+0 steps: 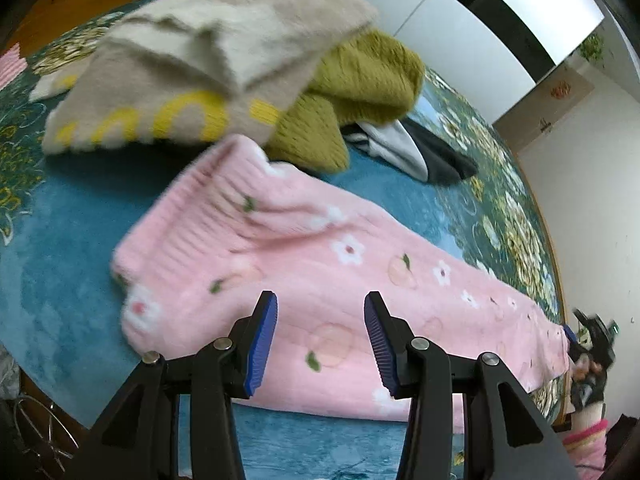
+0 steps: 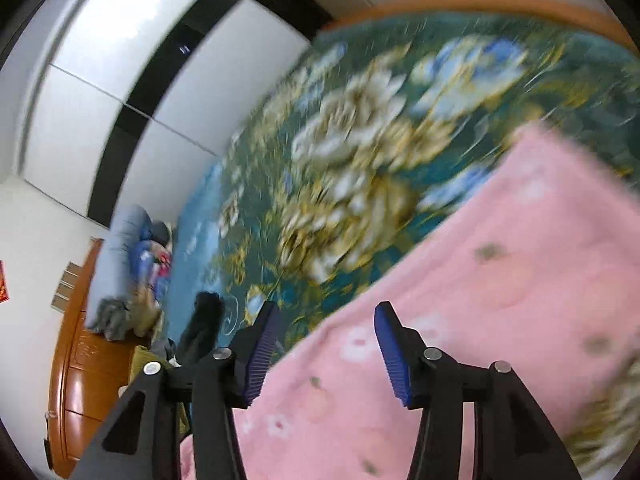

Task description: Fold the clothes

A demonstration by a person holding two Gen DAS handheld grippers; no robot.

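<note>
Your pink fleece garment point(image 1: 320, 272), soft, ribbed at 1 end and printed with white flowers, stretches from frame center to lower right across the plush teal floral blanket point(image 1: 60, 220). Your left gripper point(image 1: 320, 340) hovers over it, jaws spread wide, empty; your right gripper point(image 2: 326, 348) also gapes empty above pink fleece point(image 2: 500, 280)

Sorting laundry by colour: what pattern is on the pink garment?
White flowers and peaches on the pink garment, clearest in the left wrist view.
</note>
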